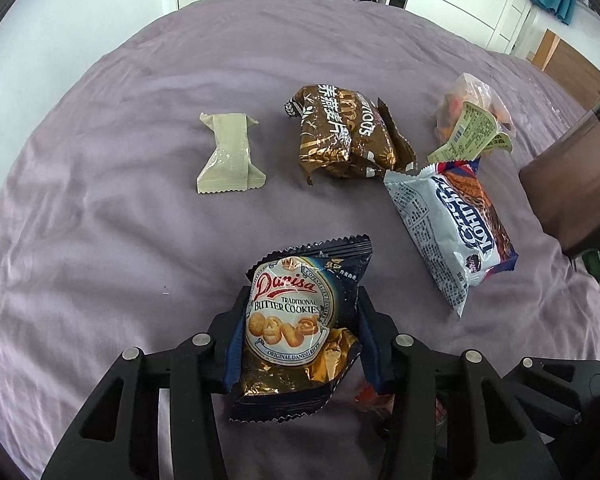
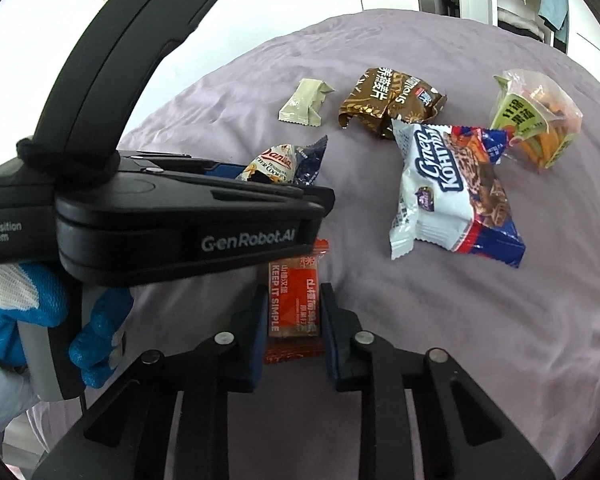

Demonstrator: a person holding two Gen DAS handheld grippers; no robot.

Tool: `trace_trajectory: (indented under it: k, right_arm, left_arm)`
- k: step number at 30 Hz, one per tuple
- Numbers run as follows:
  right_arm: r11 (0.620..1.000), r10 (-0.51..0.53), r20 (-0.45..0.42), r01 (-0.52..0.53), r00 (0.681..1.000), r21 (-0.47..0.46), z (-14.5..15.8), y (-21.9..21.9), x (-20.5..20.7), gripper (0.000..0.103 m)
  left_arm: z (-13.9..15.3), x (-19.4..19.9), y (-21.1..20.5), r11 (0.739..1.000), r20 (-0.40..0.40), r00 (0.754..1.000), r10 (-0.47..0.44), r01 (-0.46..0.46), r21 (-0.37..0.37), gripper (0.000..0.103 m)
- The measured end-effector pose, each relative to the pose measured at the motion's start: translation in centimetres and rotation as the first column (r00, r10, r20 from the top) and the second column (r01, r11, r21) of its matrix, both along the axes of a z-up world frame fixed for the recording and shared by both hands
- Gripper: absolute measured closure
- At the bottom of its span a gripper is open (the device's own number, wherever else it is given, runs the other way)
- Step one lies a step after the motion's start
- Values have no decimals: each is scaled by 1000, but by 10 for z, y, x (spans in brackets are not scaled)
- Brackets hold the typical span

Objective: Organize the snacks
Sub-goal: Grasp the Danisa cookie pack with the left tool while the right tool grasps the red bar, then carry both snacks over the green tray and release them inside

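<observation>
The left hand-held gripper (image 1: 302,336) is clamped on a dark blue butter cookie bag with a round white label (image 1: 296,328). Its blue pads press on both sides of the bag, and the bag sits low on the purple bed sheet (image 1: 100,240).

The right hand-held gripper (image 2: 294,320) is clamped on a small orange snack bar wrapper (image 2: 294,304). The bar lies flat on the bed, right between the two fingers, with a pad touching each long side. In the right wrist view the left hand-held gripper is just beside the orange bar, held by a hand in a blue and white glove (image 2: 60,320).

Farther up the bed lie a white and blue cookie pack (image 1: 452,232), a crumpled brown and gold bag (image 1: 344,132), a small beige wrapped sweet (image 1: 230,154) and a clear bag of orange sticks with a green label (image 2: 536,120). They are well apart from both grippers.
</observation>
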State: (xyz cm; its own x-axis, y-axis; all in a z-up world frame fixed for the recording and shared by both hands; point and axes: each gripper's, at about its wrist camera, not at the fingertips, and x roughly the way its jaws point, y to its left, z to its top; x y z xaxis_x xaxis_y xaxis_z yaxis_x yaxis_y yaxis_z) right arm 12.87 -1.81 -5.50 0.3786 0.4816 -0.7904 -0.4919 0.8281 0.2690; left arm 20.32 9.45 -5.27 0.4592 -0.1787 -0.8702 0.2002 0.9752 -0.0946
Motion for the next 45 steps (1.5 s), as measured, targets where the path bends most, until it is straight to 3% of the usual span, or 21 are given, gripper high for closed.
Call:
trace_trajectory:
  k: [17, 31, 38, 45]
  right_arm:
    - [998, -46, -14, 46, 999, 46, 26, -51, -49, 103]
    - [981, -181, 23, 179, 983, 70, 73, -119, -105, 103]
    - [950, -306, 44, 303, 951, 76, 89, -174, -140, 103]
    - [894, -444, 82, 435, 892, 103, 105, -243, -175, 103]
  left_arm:
    - [12, -19, -14, 999, 49, 998, 27, -28, 30, 65]
    - [63, -73, -49, 1000, 86, 996, -1, -1, 27, 65]
    - [84, -116, -83, 998, 101, 993, -56, 53, 29, 65]
    - [106, -156, -142, 987, 116, 980, -160, 159, 22, 65]
